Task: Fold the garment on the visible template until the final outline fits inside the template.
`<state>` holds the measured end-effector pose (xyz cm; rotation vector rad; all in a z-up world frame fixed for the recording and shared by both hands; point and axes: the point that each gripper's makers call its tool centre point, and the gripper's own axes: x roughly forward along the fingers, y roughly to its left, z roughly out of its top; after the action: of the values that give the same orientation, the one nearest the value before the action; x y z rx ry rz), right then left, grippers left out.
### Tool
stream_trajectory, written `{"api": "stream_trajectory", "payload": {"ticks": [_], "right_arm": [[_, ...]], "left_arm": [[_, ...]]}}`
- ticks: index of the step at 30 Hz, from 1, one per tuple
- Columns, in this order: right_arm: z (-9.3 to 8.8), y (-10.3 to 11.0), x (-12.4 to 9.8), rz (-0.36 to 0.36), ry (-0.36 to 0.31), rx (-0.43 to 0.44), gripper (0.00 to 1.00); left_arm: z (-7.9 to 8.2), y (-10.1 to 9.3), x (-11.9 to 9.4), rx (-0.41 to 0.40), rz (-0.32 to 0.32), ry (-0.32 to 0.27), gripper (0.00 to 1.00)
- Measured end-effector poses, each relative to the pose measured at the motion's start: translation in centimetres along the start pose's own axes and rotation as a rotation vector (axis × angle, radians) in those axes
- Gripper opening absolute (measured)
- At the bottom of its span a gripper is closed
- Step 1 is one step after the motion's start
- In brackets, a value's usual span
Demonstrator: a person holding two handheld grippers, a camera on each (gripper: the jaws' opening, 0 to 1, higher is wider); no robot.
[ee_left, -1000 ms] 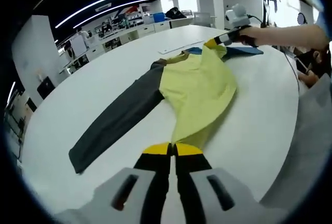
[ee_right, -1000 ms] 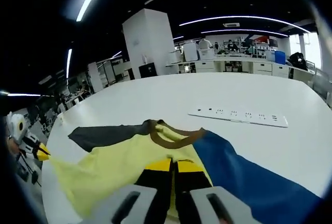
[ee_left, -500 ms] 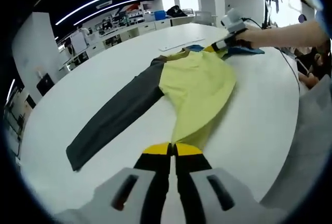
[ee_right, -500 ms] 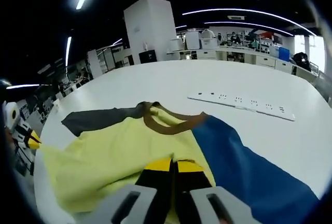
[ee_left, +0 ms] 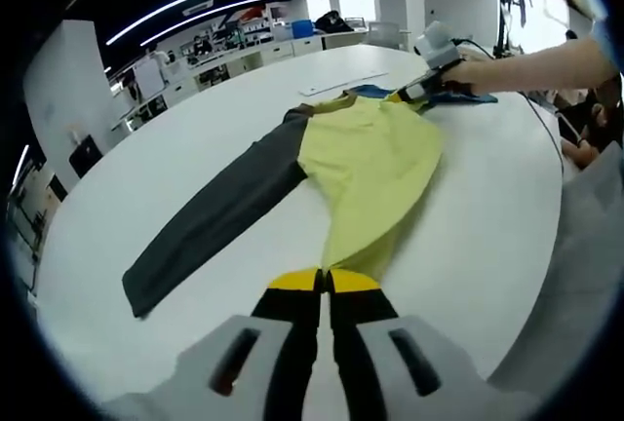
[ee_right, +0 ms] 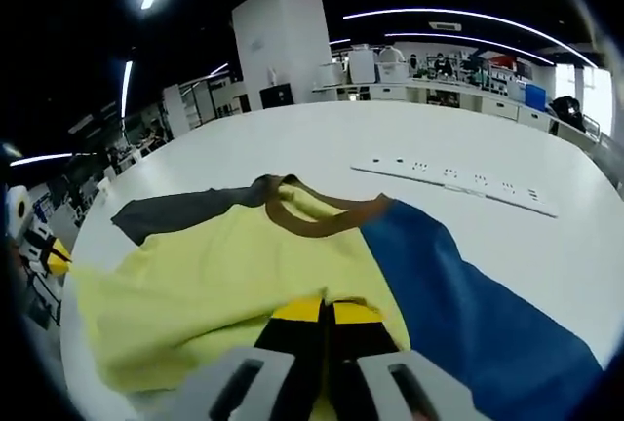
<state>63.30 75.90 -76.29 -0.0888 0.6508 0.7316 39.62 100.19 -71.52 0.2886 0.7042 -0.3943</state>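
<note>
The garment lies spread on the white table (ee_left: 146, 158): a yellow body (ee_left: 370, 158), a dark grey sleeve (ee_left: 214, 216) stretched toward the near left, and a blue sleeve (ee_left: 458, 96) at the far end. My left gripper (ee_left: 325, 280) is shut on the yellow hem. At the far shoulder my right gripper (ee_left: 414, 90) is held low by a hand. In the right gripper view, the right gripper (ee_right: 325, 312) is shut on the yellow fabric (ee_right: 234, 285) below the brown collar (ee_right: 312, 221), with the blue sleeve (ee_right: 468, 314) to its right. The left gripper (ee_right: 54, 257) shows at the far left.
A white power strip (ee_right: 453, 185) lies on the table beyond the collar, also the power strip (ee_left: 341, 85) in the left gripper view. The person's arm (ee_left: 526, 65) and grey clothing (ee_left: 585, 275) stand along the table's right edge. Desks and shelves fill the room behind.
The right gripper has brought the lifted shoulder down toward the table, and the yellow body lies flatter. The grey sleeve's end has slid slightly. My left gripper keeps its hold.
</note>
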Motion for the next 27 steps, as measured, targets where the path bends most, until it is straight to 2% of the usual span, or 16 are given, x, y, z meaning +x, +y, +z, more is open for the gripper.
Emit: {"api": "stream_trajectory", "payload": {"ticks": [5,12,15,19,27], "right_arm": [[0.0,-0.1,-0.3,-0.002,0.014,-0.012,0.00],[0.6,-0.8,-1.9,-0.017,0.005,0.017,0.24],[1.2,-1.1,-3.1,-0.025,-0.022,0.051,0.36],[1.7,-0.8,-4.5,-0.007,-0.059,0.092,0.42],[2.0,0.4,-6.4,0.021,-0.096,0.086,0.53]], "left_arm": [[0.0,0.1,0.1,-0.004,0.000,-0.002,0.00],[0.1,-0.1,0.1,-0.002,-0.005,-0.001,0.00],[0.1,-0.2,0.1,-0.003,-0.004,-0.002,0.00],[0.2,-0.3,0.1,-0.003,-0.005,-0.005,0.00],[0.3,-0.4,0.0,-0.004,-0.006,-0.008,0.00]]}}
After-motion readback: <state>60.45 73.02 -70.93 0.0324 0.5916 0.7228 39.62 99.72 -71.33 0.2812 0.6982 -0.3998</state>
